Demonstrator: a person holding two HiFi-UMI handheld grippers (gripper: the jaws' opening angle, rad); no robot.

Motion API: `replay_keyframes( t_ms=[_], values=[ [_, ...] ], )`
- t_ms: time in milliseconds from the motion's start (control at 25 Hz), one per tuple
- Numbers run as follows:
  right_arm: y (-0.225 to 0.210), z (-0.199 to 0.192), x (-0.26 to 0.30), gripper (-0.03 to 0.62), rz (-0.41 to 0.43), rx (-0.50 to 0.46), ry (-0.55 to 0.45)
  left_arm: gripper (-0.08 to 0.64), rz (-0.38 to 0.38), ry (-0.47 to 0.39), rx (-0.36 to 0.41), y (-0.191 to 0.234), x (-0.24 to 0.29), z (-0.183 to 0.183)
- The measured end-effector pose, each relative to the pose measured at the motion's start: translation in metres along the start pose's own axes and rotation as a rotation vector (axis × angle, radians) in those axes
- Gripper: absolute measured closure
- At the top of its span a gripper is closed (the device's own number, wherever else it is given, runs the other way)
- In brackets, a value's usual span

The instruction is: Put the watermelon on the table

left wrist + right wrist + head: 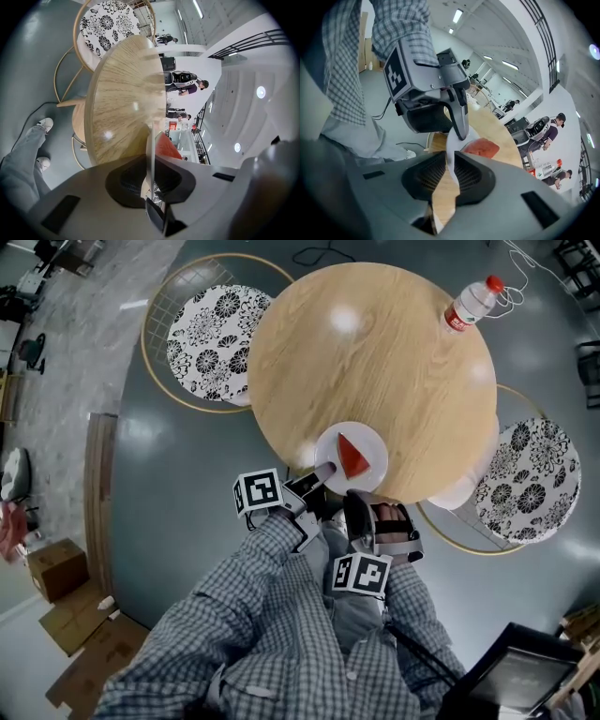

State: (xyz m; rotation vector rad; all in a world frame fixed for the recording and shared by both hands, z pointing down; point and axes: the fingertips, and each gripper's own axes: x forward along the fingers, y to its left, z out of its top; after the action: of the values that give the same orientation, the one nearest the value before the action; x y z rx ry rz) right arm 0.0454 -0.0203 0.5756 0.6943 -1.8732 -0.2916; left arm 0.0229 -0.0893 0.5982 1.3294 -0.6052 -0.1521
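A red watermelon slice [352, 457] lies on a white plate [372, 441] at the near edge of the round wooden table [375, 352]. My left gripper [323, 471] is shut on the plate's left rim. In the left gripper view the rim [152, 140] runs edge-on between the jaws [152, 161], with the slice [166, 146] just beyond. My right gripper [357, 495] meets the plate's near rim. In the right gripper view the rim [454, 145] sits pinched between its pads [451, 161]. The slice [480, 148] and the left gripper [440, 93] show behind it.
A plastic bottle with a red cap [473, 302] stands at the table's far right edge. Two wire chairs with flowered cushions [211, 334] [525, 479] flank the table. Cardboard boxes [56, 568] lie on the floor at the left. People stand far off [551, 129].
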Motion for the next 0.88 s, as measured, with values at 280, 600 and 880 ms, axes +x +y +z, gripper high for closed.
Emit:
replay_keyframes(
  t_ms=[280, 600, 880],
  values=[
    [0.002, 0.001, -0.001, 0.551, 0.018, 0.040, 0.007, 0.528, -0.057, 0.004, -0.010, -0.006, 0.000, -0.001],
    [0.001, 0.002, 0.000, 0.551, 0.039, 0.118, 0.019, 0.498, -0.064, 0.029, 0.044, -0.012, 0.000, -0.001],
    [-0.001, 0.004, 0.005, 0.551, 0.047, 0.129, 0.033, 0.422, -0.094, 0.044, 0.026, -0.018, -0.014, -0.001]
  ],
)
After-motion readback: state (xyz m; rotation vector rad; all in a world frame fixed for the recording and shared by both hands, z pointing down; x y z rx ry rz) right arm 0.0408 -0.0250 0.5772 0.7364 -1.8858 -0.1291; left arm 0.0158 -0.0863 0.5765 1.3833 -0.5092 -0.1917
